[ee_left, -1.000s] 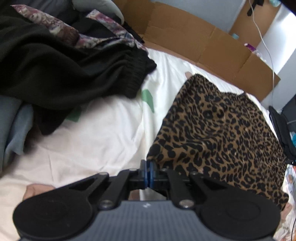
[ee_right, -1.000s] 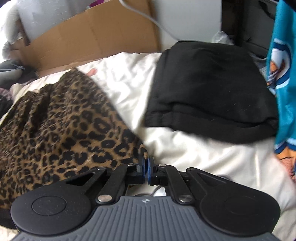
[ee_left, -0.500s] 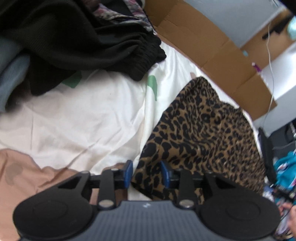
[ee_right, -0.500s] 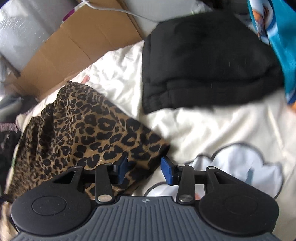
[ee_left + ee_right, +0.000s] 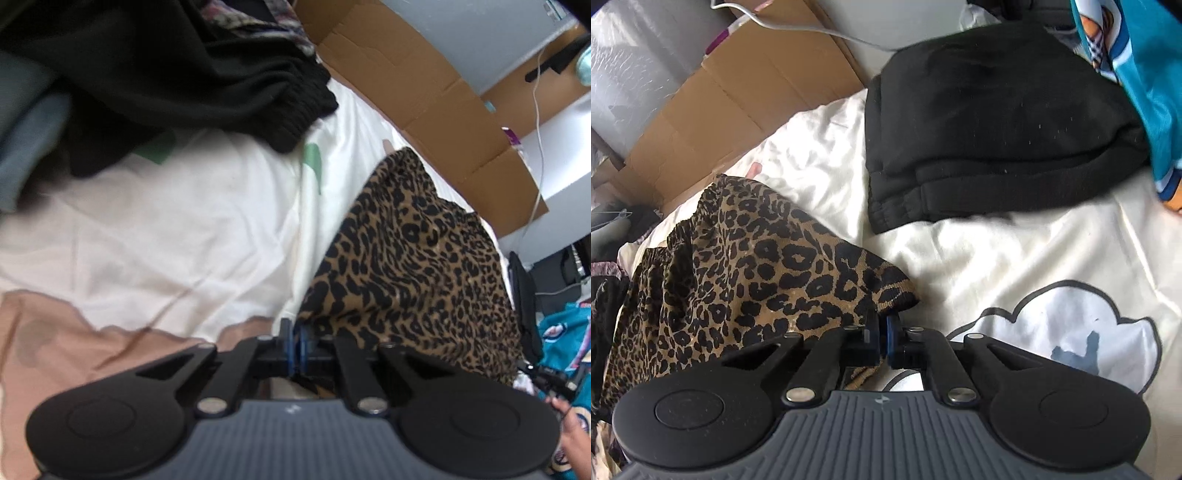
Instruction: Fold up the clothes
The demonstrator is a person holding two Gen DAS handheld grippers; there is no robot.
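I have both claws, left (image 5: 294,345) and right (image 5: 882,338), pinched tight on the skirt (image 5: 746,269) hem corners; I should lift evenly, keeping it taut.

A bed under a white sheet (image 5: 1015,258) printed with a cloud fills the near scene. Flattened brown cardboard (image 5: 424,92) leans against the pale grey wall (image 5: 480,33) at the far side, where a white cable (image 5: 540,92) hangs down.
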